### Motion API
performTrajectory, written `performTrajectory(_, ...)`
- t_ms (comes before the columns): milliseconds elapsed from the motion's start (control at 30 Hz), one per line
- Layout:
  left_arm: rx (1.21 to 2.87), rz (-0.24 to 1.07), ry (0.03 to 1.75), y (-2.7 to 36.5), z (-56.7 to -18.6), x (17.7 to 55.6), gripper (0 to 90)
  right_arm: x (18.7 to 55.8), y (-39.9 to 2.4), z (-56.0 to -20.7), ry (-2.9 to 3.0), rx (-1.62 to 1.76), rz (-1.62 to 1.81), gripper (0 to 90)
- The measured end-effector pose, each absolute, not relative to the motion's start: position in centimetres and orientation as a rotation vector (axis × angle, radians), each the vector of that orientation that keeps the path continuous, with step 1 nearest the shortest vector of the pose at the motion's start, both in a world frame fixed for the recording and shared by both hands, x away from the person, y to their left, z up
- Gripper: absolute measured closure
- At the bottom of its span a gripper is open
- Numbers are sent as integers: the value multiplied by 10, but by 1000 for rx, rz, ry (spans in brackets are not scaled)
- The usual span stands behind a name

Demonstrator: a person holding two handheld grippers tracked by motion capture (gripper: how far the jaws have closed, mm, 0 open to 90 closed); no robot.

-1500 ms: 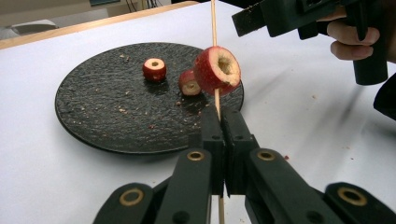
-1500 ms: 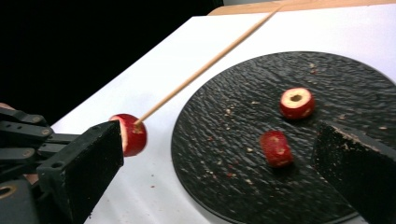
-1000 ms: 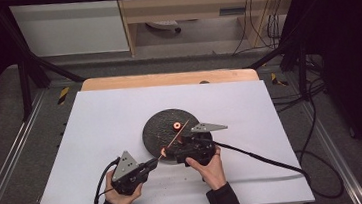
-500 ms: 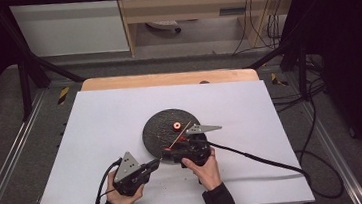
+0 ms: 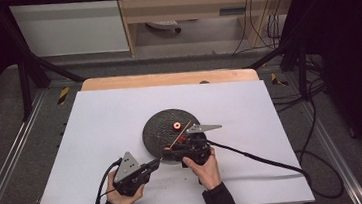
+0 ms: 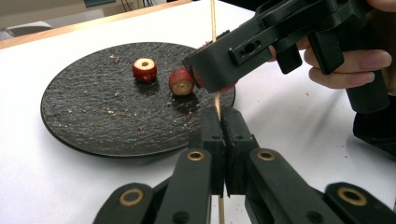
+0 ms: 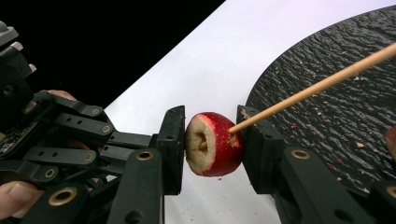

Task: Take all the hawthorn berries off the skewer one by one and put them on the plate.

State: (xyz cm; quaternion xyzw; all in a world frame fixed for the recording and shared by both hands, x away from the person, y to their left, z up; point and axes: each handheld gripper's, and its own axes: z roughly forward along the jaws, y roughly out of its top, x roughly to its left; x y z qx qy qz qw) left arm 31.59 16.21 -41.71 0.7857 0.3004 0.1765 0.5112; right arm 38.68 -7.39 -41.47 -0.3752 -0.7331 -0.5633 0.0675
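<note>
Now, starting at my left, my left gripper (image 5: 151, 166) sits low over the white table (image 5: 96, 130), just short of the plate's near rim. Its fingers (image 6: 212, 140) are pressed tight together on the lower end of a thin wooden skewer (image 6: 217, 105), which runs up between them and slants away over the plate.

Next comes the dark round plate (image 5: 159, 126), lying near the middle of the table. Two small red fruit pieces with pale cored centres rest on it: one fruit piece (image 6: 144, 69) stands farther in, and the other (image 6: 181, 82) lies just beside my right gripper's fingers. Crumbs are scattered over the plate's rough surface.

To the right, my right gripper (image 5: 173, 150) reaches over the plate's near edge. Its fingers (image 7: 170, 140) have just been closing and now clamp a third red piece (image 7: 214, 143) from both sides. The skewer's tip meets this piece on its red side, at the right-hand finger.
</note>
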Motion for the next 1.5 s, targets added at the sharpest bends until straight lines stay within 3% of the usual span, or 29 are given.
performTrajectory(1500,1872,424,706,166,-413,314,885,434,-149,-349,-2189,-1409,-1869,658)
